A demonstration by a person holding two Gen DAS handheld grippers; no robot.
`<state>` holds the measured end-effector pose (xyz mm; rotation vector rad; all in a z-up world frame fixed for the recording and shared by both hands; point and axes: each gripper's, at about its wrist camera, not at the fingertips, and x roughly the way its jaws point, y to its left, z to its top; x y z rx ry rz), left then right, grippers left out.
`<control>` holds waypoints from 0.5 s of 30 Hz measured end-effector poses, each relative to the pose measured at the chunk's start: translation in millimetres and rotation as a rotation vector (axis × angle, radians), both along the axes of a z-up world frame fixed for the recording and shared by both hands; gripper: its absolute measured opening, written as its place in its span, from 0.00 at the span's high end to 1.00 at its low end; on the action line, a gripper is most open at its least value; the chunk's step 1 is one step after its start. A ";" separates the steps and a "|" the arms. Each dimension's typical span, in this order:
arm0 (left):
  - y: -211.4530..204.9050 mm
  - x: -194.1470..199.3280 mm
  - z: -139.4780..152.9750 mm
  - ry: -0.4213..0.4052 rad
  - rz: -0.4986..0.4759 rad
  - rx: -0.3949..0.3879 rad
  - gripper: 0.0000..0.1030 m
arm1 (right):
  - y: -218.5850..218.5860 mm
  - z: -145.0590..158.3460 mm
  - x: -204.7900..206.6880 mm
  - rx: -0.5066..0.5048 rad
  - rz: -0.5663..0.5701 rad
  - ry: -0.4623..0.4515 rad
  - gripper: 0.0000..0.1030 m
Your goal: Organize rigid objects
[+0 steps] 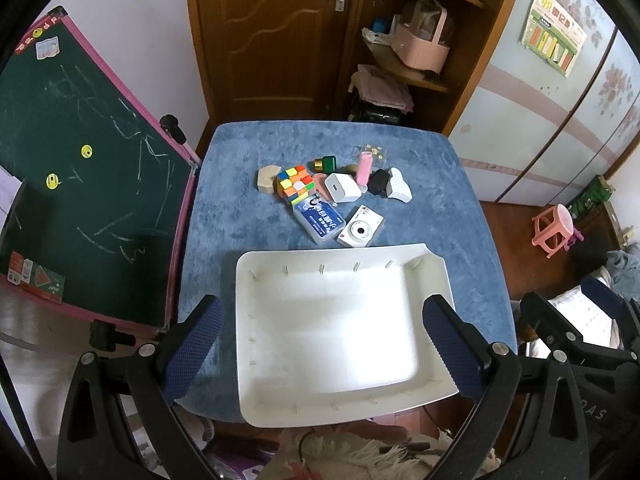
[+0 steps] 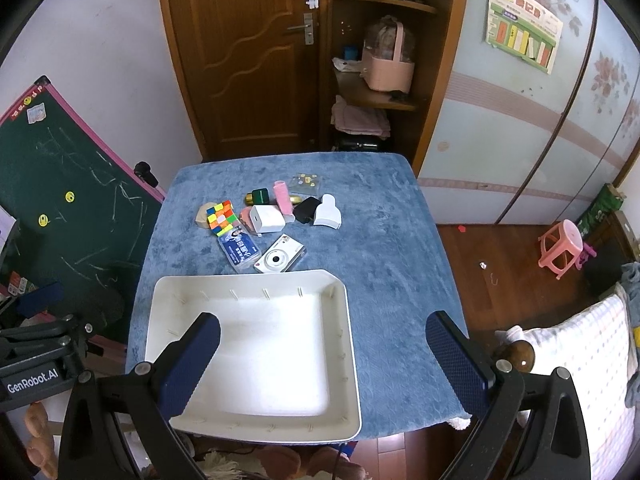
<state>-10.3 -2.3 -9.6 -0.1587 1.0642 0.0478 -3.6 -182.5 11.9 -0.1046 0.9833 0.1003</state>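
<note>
A white tray (image 1: pixel 245 320) (image 2: pixel 352 360) lies empty on the near half of the blue-covered table (image 1: pixel 240 152) (image 2: pixel 392 248). Beyond it sits a cluster of small objects: a colour cube (image 1: pixel 295 183) (image 2: pixel 221 218), a white charger block (image 1: pixel 342 188) (image 2: pixel 267 219), a white toy camera (image 1: pixel 360 232) (image 2: pixel 279 259), a clear card box (image 1: pixel 319 219) (image 2: pixel 242 252), a pink tube (image 1: pixel 365 167) (image 2: pixel 283 197), a black case (image 1: pixel 379 182) (image 2: pixel 306 209). My left gripper (image 1: pixel 324 348) hangs open above the tray. My right gripper (image 2: pixel 324 360) is open too, over the tray's right side. Neither holds anything.
A green chalkboard (image 1: pixel 80 184) (image 2: pixel 60 208) leans at the table's left edge. A wooden door and shelf unit (image 1: pixel 400 60) (image 2: pixel 380 72) stand behind the table. A pink stool (image 1: pixel 554 232) (image 2: pixel 560 248) is on the floor to the right. The table's right side is bare cloth.
</note>
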 end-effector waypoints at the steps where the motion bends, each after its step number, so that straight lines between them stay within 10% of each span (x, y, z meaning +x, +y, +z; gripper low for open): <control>1: -0.2 0.0 0.0 0.000 0.000 -0.001 0.03 | -0.3 0.0 0.0 0.000 -0.001 0.000 0.00; 15: 4.4 16.5 -2.0 0.014 -0.022 -0.011 0.03 | 3.1 -2.6 9.6 0.010 -0.030 0.012 0.00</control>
